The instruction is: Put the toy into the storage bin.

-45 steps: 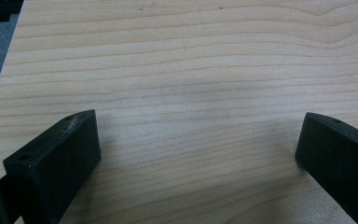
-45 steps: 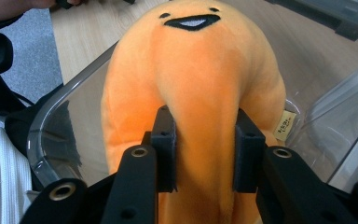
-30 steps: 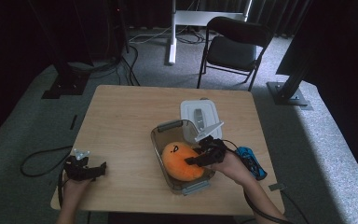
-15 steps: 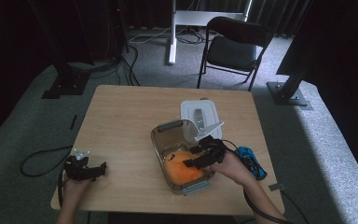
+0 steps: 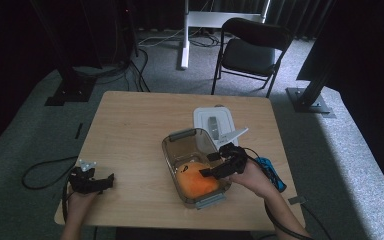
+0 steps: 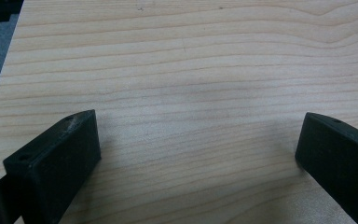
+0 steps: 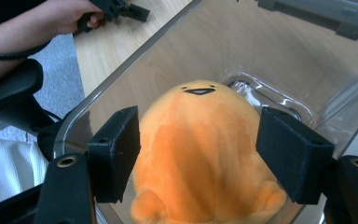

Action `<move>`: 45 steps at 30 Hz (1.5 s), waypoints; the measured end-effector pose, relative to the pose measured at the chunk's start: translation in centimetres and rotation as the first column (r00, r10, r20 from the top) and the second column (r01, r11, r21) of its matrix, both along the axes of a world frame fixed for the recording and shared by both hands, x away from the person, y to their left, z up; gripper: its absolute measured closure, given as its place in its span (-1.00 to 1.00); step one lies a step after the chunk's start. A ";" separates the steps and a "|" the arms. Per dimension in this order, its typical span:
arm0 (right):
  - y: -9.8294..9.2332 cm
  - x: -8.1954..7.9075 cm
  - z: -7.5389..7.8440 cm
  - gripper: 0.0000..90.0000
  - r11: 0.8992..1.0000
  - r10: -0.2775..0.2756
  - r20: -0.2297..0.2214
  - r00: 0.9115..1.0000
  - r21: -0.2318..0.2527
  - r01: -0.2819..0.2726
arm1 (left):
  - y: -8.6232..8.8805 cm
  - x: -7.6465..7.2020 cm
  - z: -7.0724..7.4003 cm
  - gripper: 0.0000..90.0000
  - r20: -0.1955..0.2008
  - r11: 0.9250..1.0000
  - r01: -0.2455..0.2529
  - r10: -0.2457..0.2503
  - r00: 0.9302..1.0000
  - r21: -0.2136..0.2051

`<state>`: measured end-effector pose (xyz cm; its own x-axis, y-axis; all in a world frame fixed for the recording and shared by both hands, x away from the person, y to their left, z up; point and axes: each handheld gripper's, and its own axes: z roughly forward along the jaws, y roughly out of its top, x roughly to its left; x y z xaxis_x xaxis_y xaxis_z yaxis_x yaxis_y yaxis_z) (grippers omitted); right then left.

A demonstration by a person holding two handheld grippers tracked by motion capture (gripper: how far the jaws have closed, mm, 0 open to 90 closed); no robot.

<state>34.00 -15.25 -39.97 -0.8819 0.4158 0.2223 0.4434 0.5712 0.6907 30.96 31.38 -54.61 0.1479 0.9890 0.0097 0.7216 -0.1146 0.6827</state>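
1. Near the tabletop's right front corner, the orange plush toy [image 5: 196,181] lies inside the clear container [image 5: 172,145].
2. The right claw [image 5: 211,165] has just been opening and straddles it loosely.
3. The left claw [image 5: 111,180] rests spread; the lid [image 5: 215,122] is likely next.

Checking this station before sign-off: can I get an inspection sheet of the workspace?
Surface: wooden table, bare at left.
Job's things: orange plush toy inside clear container; white lid behind it.
Clutter: blue object near right edge.
Grippers: right gripper has just been opening, jaws astride the plush; left gripper open over bare wood.
Cables: black cable off left edge.
Surroundings: black chair, carpet.
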 end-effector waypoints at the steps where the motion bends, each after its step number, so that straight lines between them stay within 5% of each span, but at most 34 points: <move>1: -0.1 0.0 0.1 -0.37 1.000 -0.002 0.002 1.000 0.003 0.002 | 0.0 0.0 0.0 -0.99 0.000 1.000 0.000 0.000 1.000 0.000; 21: -4.4 0.8 1.2 -0.60 0.985 -0.159 0.028 0.987 0.076 0.157 | 0.0 0.0 0.0 -0.99 0.001 1.000 0.000 0.000 1.000 -0.001; 33: -7.7 1.9 0.1 -0.63 0.956 -0.279 -0.003 0.960 0.090 0.279 | 0.0 0.0 0.0 -0.99 0.003 1.000 -0.001 0.001 1.000 -0.002; 45: -10.5 2.2 -1.8 -0.69 0.920 -0.384 -0.005 0.923 0.076 0.384 | 0.0 0.0 0.0 -0.99 0.001 1.000 0.000 0.000 1.000 -0.002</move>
<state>36.21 -25.71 -41.75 -0.6601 0.7056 0.2576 0.6113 0.3054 0.7301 30.92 31.37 -54.62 0.1478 0.9890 0.0082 0.7207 -0.1134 0.6839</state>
